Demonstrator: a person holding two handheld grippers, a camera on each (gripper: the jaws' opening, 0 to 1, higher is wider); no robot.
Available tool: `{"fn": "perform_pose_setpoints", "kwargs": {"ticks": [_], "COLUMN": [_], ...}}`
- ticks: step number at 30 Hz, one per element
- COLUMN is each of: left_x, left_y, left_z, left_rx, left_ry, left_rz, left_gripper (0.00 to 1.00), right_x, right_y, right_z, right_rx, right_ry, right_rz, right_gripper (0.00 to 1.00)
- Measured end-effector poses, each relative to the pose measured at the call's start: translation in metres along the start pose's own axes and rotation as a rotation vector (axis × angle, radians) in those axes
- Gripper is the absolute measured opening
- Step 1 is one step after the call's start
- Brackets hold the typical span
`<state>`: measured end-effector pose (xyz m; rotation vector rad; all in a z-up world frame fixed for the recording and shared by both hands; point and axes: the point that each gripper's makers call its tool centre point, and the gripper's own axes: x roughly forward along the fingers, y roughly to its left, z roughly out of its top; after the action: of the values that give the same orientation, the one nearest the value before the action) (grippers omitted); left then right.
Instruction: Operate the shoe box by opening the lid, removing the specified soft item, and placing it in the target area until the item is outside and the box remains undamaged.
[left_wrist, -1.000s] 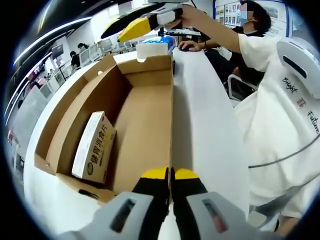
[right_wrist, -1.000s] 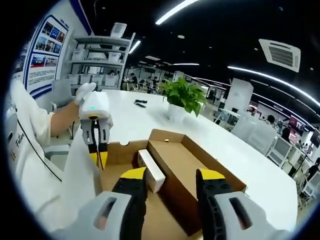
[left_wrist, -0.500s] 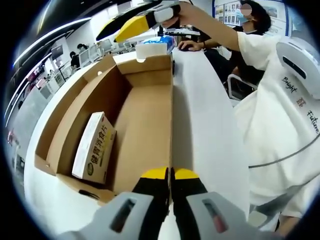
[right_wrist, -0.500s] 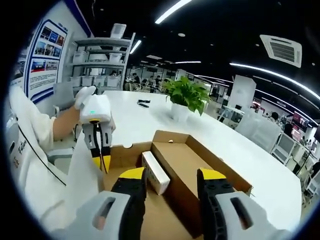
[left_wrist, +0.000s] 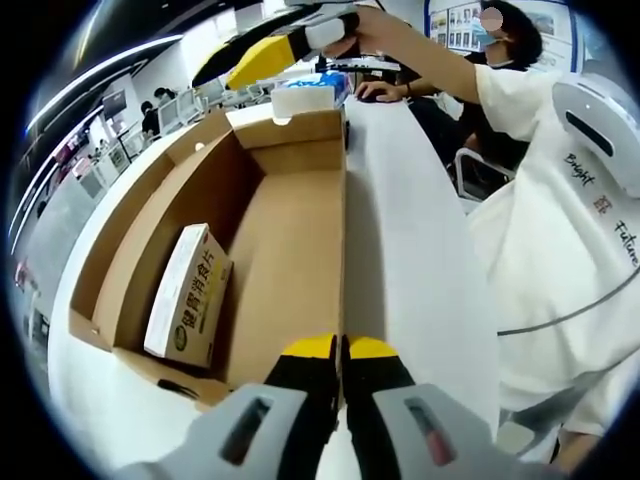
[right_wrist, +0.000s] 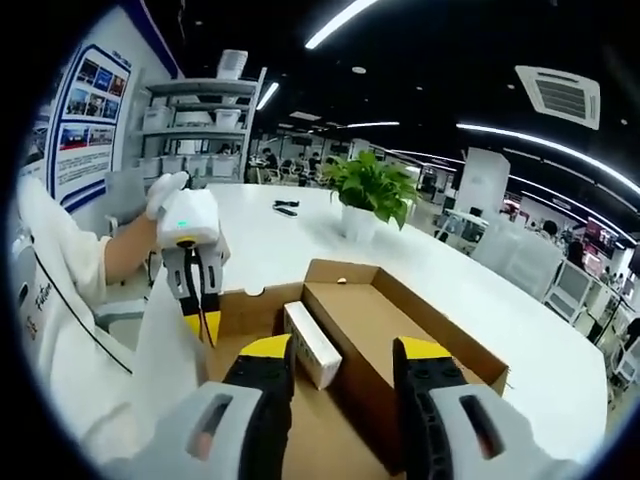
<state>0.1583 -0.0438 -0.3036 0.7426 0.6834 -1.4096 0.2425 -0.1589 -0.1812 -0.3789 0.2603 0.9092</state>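
white table (left_wrist: 420, 260) bears open shoe box (left_wrist: 290, 230) holding chinese-lettered carton (left_wrist: 188, 295).

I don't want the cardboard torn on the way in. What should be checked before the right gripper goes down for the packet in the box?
1. Lid open: ok. The shoe box is open, with the left gripper shut on its near edge.
2. Item reachable: ok. The packet leans against the box's side wall, nothing on top.
3. Right gripper ready: ok, jaws apart and empty.
4. Right gripper clear of the cardboard: ok, it hangs above the box.
5. Packet is soft: cannot tell.
6. Landing spot: ok, bare white table beside the box.
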Motion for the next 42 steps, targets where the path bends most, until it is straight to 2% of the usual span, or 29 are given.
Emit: {"fn": "perform_pose_setpoints", "kwargs": {"ticks": [2,20,30,33,42], "left_x": [0.000,0.000,-0.001,-0.001,0.000], "left_y": [0.000,0.000,0.001,0.001,0.000], "left_z": [0.000,0.000,0.000,0.000,0.000], "left_rx": [0.002,-0.004,-0.002,-0.002,-0.001], "left_ry": [-0.001,0.006,0.004,0.005,0.004], "left_rz": [-0.002,-0.004,-0.006,-0.007,-0.007], "left_gripper": [0.01,0.01,0.01,0.01,0.01], "right_x": [0.002,-0.008,-0.002,0.001,0.010], "right_y": [0.001,-0.004,-0.003,0.001,0.012], "right_z": [-0.004,-0.003,-0.004,-0.005,-0.006], "right_rx": [0.014,0.015,0.011,0.004,-0.006], "right_ry": [0.013,0.008,0.020,0.027,0.030], "right_rz": [0.003,-0.010,-0.005,0.004,0.032], "right_gripper": [0.32,0.35,0.35,0.32,0.34]}}
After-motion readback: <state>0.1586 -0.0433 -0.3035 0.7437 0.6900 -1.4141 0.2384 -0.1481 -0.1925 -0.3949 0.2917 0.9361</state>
